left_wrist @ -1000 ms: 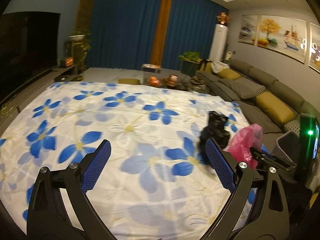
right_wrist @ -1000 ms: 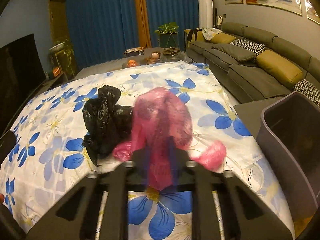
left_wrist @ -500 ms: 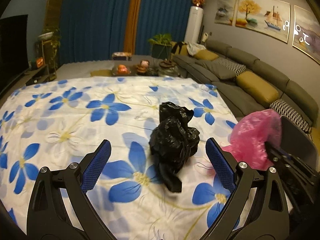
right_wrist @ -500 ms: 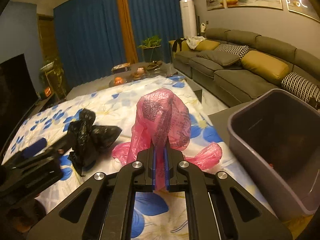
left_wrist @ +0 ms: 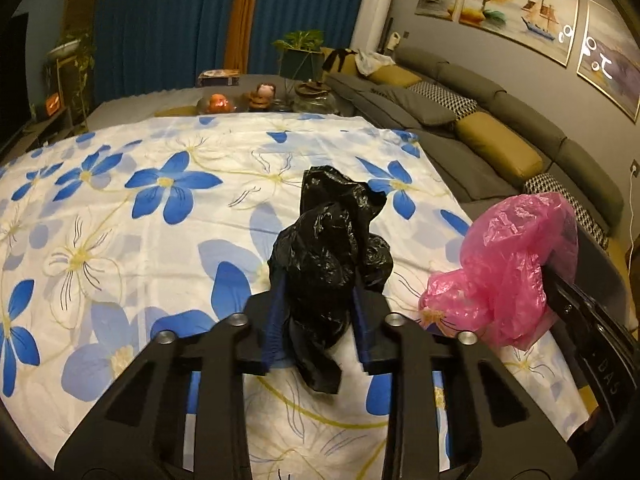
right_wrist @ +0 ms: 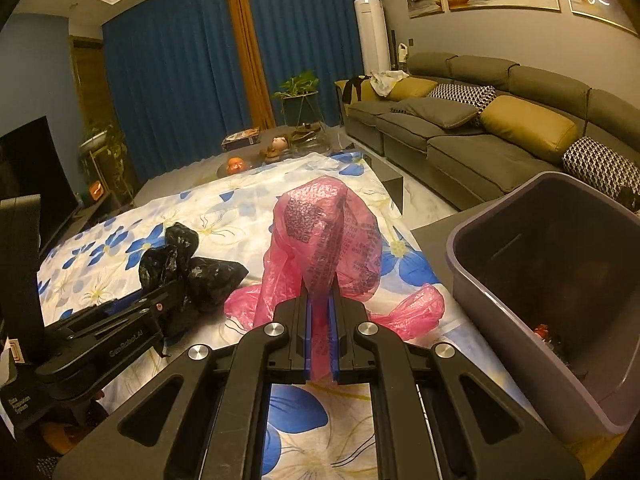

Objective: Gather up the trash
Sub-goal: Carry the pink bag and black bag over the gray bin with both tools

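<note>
l gripper [left_wrist: 318,312] now closing on black bag [left_wrist: 328,248], was open.

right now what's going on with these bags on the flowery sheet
A person is collecting trash with a hand-held gripper in each hand. The left hand-held gripper is closing its jaws around the crumpled black bag, which lies on the floral sheet. The right hand-held gripper is shut on the pink bag, held up beside the grey bin at the sheet's edge. Neither bag is in the bin yet.
</note>
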